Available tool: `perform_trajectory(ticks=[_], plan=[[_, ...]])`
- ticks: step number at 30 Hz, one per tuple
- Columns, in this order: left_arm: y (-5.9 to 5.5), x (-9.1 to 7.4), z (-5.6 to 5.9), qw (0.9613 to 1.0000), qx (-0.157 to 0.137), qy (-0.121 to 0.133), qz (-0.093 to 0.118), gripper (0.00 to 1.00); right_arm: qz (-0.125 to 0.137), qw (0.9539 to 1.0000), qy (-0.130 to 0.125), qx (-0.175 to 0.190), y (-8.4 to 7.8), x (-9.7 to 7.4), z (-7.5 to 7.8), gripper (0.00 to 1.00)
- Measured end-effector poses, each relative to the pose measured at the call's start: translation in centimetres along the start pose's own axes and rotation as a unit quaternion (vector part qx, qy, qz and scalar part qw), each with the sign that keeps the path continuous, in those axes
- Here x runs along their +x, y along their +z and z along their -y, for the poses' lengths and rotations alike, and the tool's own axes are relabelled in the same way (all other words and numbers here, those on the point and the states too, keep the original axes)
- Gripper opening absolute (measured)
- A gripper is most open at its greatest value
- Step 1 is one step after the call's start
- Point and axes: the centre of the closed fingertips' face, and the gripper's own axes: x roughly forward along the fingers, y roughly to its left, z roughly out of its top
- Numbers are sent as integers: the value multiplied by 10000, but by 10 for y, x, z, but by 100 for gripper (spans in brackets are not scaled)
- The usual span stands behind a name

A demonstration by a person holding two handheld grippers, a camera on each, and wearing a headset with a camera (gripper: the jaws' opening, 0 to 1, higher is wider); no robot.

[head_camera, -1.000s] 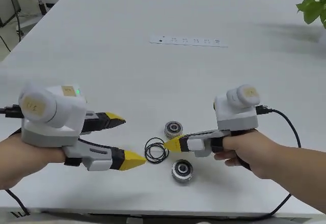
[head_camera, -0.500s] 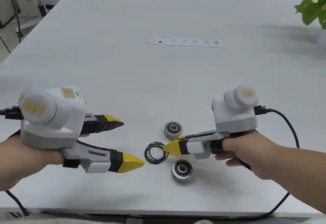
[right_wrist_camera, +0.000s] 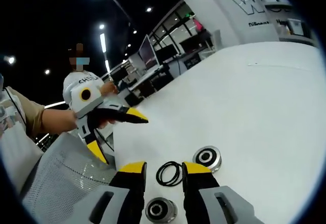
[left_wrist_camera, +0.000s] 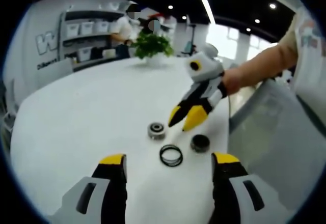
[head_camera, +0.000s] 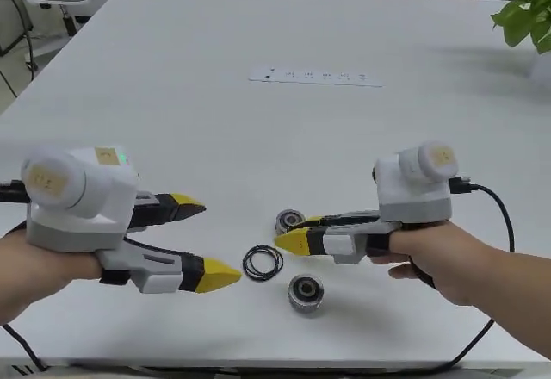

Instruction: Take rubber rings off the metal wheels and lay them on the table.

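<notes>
Currently, left tool [head_camera: 204, 239] and right tool [head_camera: 297, 232] hover over the worktop [head_camera: 215, 121], both empty.
Left tool jaws are spread wide; right tool jaws are narrowly parted. Black rubber rings [head_camera: 263, 262] lie flat on the worktop, near the far metal wheel [head_camera: 290, 220] and the near metal wheel [head_camera: 306, 292], touching neither.

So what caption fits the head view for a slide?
Left hand-held gripper and right hand-held gripper, both open, face rubber rings and two metal wheels on a table.
</notes>
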Motion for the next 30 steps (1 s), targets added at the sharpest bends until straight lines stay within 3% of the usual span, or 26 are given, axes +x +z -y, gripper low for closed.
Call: perform_trajectory(ticks=[5,12,17,30], plan=[[5,-6,2,10000,11,43,74,69,163,9991,-107,-378,7,-14,-4,36],[12,-13,8,9998,115,58,142,71,372,9976,-229,-537,9,-33,-2,50],[14,-16,9,9997,104,86,194,72,349,9959,-362,-753,3,-46,-2,58],[13,-27,13,9995,27,169,267,74,260,9894,-722,-1230,-8,-75,-1,68]])
